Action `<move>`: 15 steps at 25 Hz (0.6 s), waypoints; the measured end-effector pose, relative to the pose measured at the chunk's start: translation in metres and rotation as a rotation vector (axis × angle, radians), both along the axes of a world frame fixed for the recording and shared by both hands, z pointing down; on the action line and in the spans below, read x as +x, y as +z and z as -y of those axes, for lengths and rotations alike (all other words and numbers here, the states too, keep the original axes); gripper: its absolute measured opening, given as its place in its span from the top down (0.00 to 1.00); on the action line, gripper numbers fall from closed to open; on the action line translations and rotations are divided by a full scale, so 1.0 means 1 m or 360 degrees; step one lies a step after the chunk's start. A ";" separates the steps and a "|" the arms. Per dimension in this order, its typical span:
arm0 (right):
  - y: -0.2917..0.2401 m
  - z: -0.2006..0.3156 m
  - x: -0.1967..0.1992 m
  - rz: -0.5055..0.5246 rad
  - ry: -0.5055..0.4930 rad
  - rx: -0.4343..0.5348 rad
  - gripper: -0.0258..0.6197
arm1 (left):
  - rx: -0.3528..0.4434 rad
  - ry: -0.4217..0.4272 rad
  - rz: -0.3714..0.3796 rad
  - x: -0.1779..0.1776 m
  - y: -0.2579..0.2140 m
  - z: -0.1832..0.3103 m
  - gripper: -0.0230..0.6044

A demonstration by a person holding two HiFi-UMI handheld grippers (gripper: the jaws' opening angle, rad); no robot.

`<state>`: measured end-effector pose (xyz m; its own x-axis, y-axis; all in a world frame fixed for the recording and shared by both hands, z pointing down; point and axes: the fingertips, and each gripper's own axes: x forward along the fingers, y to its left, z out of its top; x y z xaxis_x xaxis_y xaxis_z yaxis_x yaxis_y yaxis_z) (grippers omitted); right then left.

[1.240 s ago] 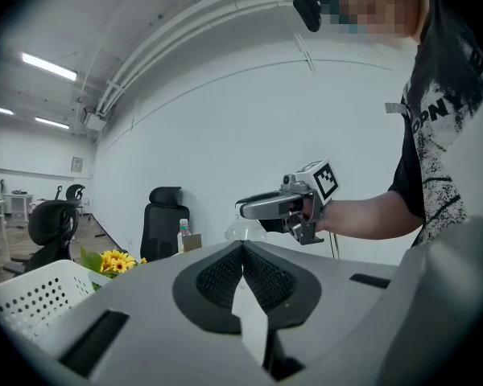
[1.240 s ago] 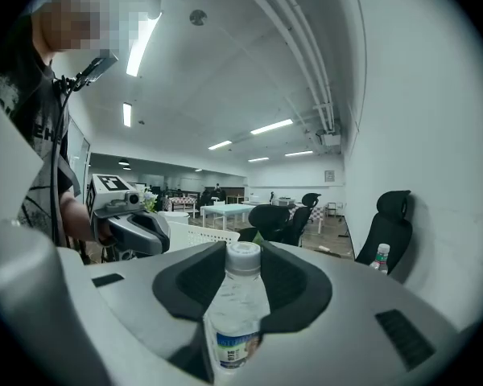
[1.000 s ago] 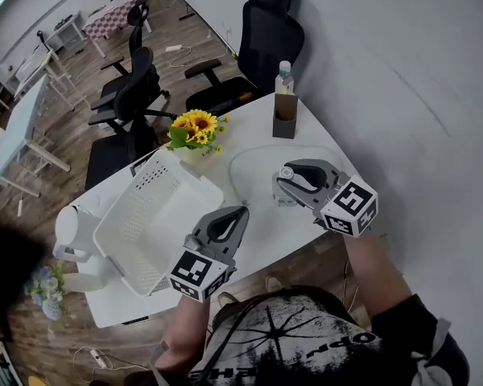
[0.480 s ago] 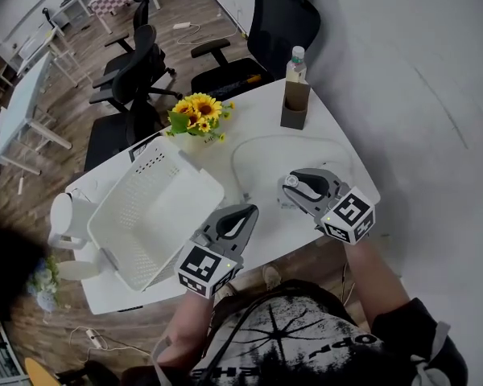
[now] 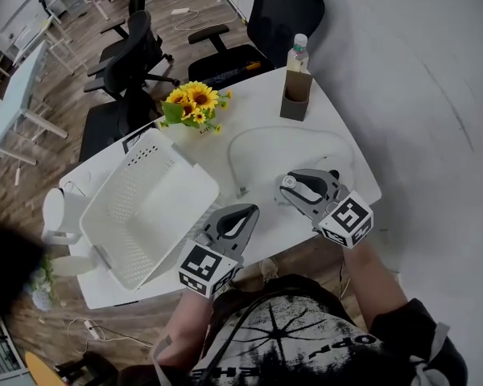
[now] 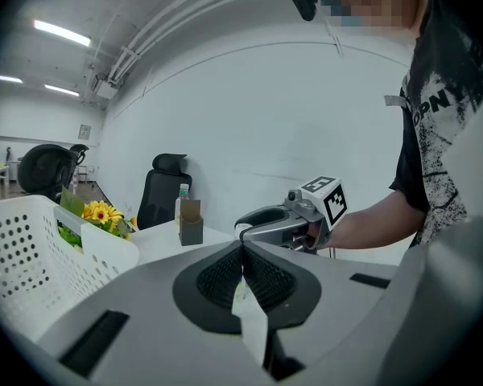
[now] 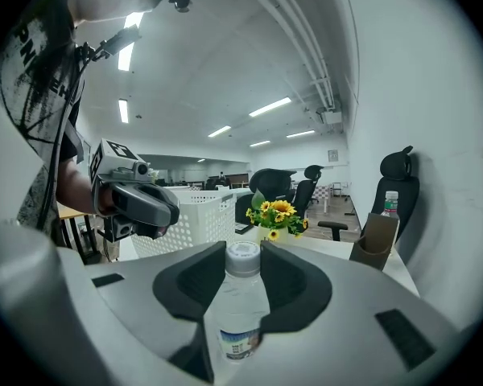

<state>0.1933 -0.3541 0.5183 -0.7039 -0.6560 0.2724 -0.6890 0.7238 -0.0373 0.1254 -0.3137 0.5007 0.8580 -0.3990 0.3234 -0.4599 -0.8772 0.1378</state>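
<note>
Since the right gripper [image 5: 290, 185] has its jaws clamped on a small clear water bottle [image 7: 241, 304], the pads pressing its upper body just under the white cap [image 7: 243, 253], the bottle stands upright between them at centre-right of the head view, above the near part of the white table [image 5: 286, 147]. It looks like thin smooth plastic: probably light, likely to dent under a hard squeeze and to slip where the printed label wraps it. The stiffer shoulder below the cap, where it is held, seems the safer place to grip. The left gripper [image 5: 248, 210] sits lower centre of that view with its jaws pressed together on nothing that can be seen, near the bottle but apart from it. A white perforated basket [image 5: 145, 207] fills the left-centre, lying just beside the left gripper. A thin white cable [image 5: 249, 139] loops over the table just beyond the bottle and could snag whatever is slid across it. Further up the frame stand a pot of sunflowers [image 5: 191, 103] and a brown cardboard holder [image 5: 296, 103] with a second bottle [image 5: 298, 51] behind it, both well apart from the grippers. Black office chairs [image 5: 282, 6] crowd the table's far side.
</note>
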 end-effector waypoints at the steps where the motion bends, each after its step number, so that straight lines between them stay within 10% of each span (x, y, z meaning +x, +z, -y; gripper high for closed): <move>1: 0.000 -0.001 0.000 0.0004 0.0001 0.0003 0.74 | -0.0007 0.0002 -0.0001 0.001 0.002 -0.001 0.95; 15: 0.002 -0.013 0.002 0.0064 -0.0002 0.0042 0.73 | -0.0050 0.0023 0.0006 0.009 0.013 -0.010 0.95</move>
